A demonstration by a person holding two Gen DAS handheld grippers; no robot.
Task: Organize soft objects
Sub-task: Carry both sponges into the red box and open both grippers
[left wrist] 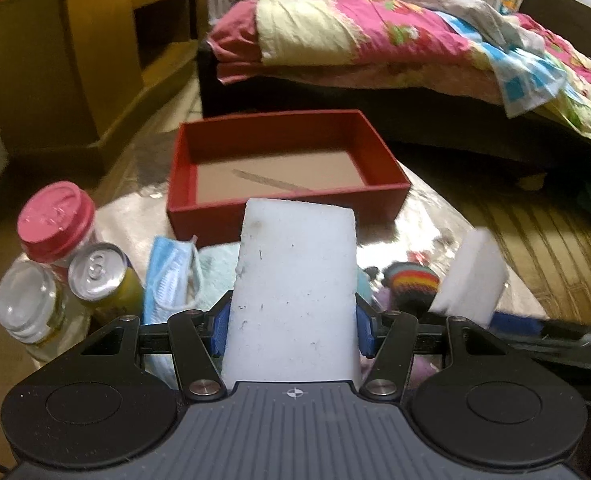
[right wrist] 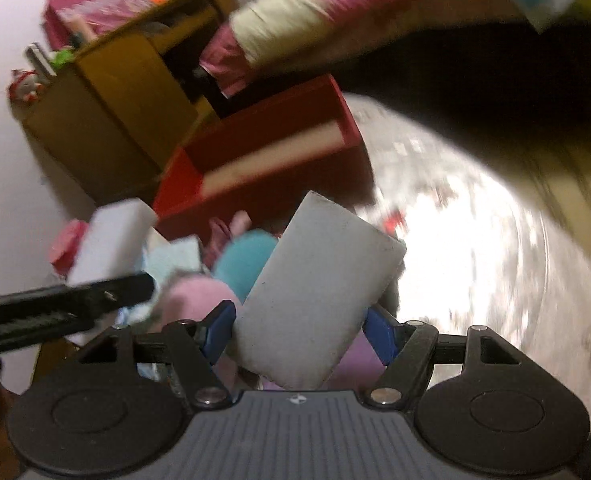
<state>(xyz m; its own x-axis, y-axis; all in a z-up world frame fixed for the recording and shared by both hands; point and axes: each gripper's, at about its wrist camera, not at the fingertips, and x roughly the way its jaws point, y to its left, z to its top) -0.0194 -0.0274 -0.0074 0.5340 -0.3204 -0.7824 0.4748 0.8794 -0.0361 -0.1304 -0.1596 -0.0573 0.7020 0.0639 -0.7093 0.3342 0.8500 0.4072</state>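
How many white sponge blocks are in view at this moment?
2. One white sponge block is clamped in the left claw, in front of the red box. The other block is held in the right claw, tilted. More may be hidden.

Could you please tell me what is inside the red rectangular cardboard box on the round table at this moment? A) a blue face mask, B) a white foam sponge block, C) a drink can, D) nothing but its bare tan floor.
D: in the left wrist view the red rectangular cardboard box shows only its bare tan floor, while the white foam sponge block sits clamped in the left gripper.
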